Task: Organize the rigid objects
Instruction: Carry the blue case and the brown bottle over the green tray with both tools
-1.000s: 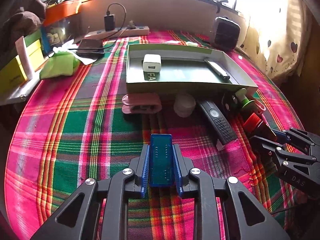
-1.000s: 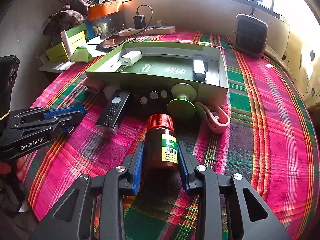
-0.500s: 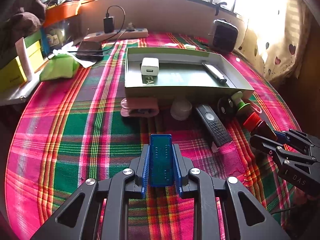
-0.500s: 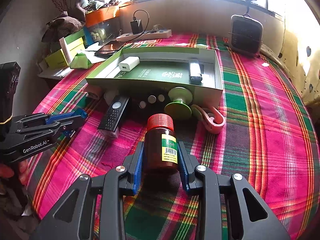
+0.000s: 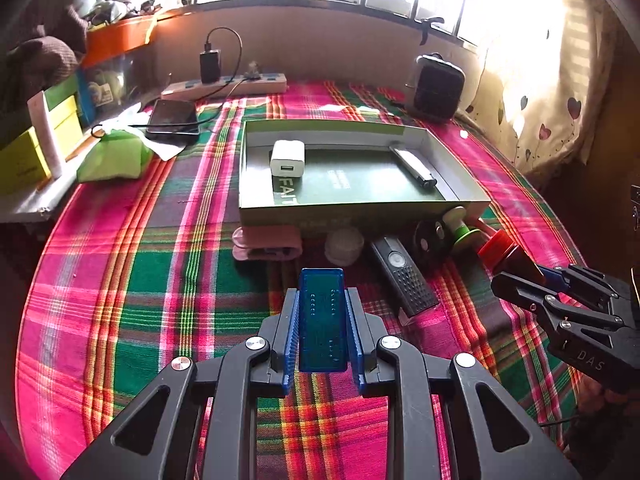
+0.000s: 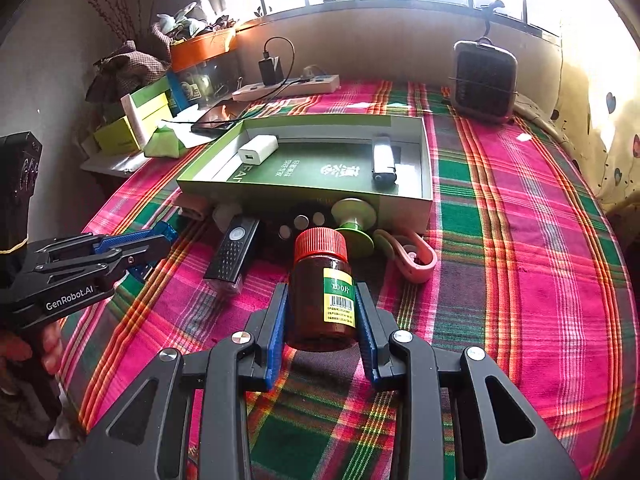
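Observation:
My left gripper is shut on a flat blue plastic block, held above the plaid cloth. My right gripper is shut on a brown pill bottle with a red cap, also seen in the left wrist view. Ahead lies a green tray box holding a white charger and a silver lighter. In front of the box lie a black remote, a pink clip, a white cap and a green spool.
A pink carabiner-like clip lies right of the spool. A small black fan heater stands at the back right. A power strip, a phone, a green pouch and boxes are at the back left.
Both grippers have lifted and drawn back a little from the box while keeping hold of the blue block and the bottle.

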`<state>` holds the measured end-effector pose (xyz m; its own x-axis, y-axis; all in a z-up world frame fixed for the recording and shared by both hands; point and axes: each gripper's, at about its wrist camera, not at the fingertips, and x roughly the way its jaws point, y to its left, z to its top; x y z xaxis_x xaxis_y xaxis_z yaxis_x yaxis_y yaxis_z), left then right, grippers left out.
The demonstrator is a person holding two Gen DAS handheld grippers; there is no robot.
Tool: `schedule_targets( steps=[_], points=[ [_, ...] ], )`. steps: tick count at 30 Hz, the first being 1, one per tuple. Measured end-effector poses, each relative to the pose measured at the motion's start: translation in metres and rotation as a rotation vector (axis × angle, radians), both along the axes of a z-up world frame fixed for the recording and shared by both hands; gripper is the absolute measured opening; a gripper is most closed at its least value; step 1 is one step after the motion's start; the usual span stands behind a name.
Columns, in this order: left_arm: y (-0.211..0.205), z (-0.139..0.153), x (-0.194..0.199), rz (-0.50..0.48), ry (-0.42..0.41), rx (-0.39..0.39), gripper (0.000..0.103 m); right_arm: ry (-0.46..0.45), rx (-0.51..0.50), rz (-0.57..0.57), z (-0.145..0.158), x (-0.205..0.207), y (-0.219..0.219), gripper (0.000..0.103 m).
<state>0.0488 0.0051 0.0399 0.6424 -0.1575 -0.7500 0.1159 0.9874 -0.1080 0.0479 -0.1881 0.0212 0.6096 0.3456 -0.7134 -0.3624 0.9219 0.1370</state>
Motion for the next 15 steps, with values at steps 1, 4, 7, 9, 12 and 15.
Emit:
schedule_targets(
  steps=[1,4,7,9,12,15],
  points=[
    [0.000,0.002,0.001,-0.001,-0.004,-0.002,0.021,-0.002,0.001,-0.001,0.001,0.000,-0.001,0.033],
    [0.001,0.006,0.004,-0.003,-0.009,-0.015,0.021,-0.010,0.008,-0.007,0.006,0.002,-0.003,0.033],
    [0.001,0.010,0.011,-0.006,-0.012,-0.020,0.021,-0.021,0.015,-0.012,0.011,0.005,-0.004,0.033],
    [0.001,0.012,0.015,-0.009,-0.018,-0.021,0.021,-0.029,0.015,-0.014,0.015,0.008,-0.005,0.033],
    [0.003,0.015,0.025,-0.004,-0.018,-0.034,0.021,-0.036,0.019,-0.021,0.020,0.014,-0.004,0.033],
    [0.005,0.017,0.035,0.000,-0.021,-0.039,0.021,-0.040,0.028,-0.030,0.024,0.022,-0.004,0.033]
  ],
)
